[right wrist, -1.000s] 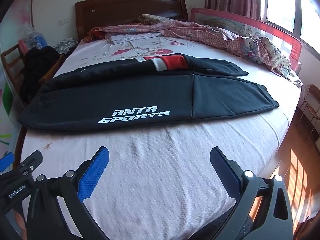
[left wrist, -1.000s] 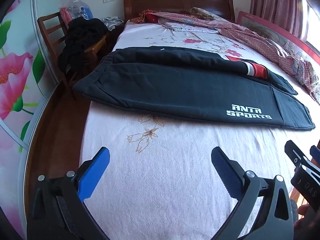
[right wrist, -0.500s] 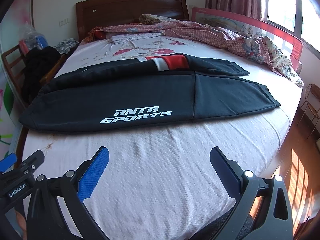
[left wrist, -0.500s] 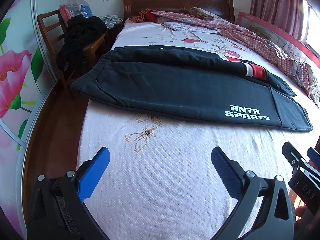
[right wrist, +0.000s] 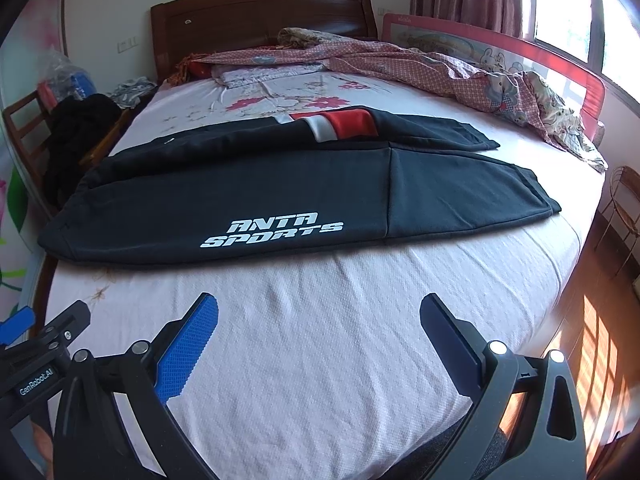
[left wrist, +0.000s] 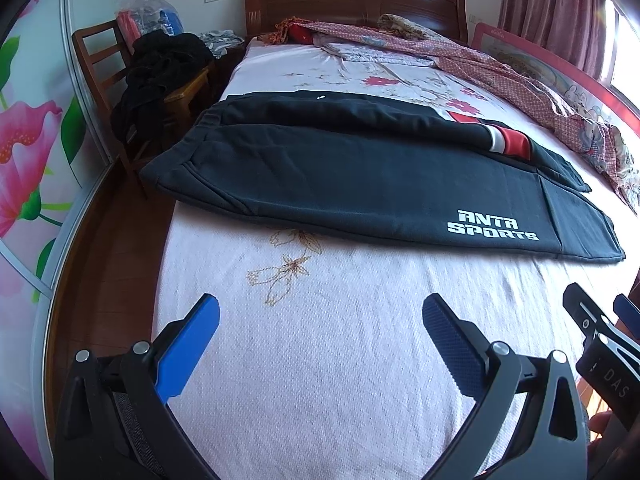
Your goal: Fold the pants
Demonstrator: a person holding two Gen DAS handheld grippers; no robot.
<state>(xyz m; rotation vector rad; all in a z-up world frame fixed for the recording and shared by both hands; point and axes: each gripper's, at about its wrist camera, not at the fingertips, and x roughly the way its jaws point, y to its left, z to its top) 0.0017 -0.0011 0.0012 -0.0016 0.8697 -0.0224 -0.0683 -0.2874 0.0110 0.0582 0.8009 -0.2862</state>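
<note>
Black sports pants (left wrist: 360,180) (right wrist: 280,184) with white lettering and a red-and-white stripe lie flat across the bed, waistband at the left edge, cuffs at the right. One leg lies in front of the other. My left gripper (left wrist: 320,312) hovers open over the bare sheet in front of the pants, nothing between its blue pads. My right gripper (right wrist: 318,312) is likewise open and empty, short of the near leg. Each gripper shows at the edge of the other's view.
A pink floral bedsheet (right wrist: 320,320) covers the bed. A rumpled patterned blanket (right wrist: 440,64) lies along the far side by a red guard rail (right wrist: 520,48). A wooden chair (left wrist: 104,72) piled with dark clothes stands left of the bed. The wooden headboard (left wrist: 352,4) is behind.
Both grippers have drifted slightly, so the pants sit a touch lower and closer in view. Both stay open and the pants have not moved.
</note>
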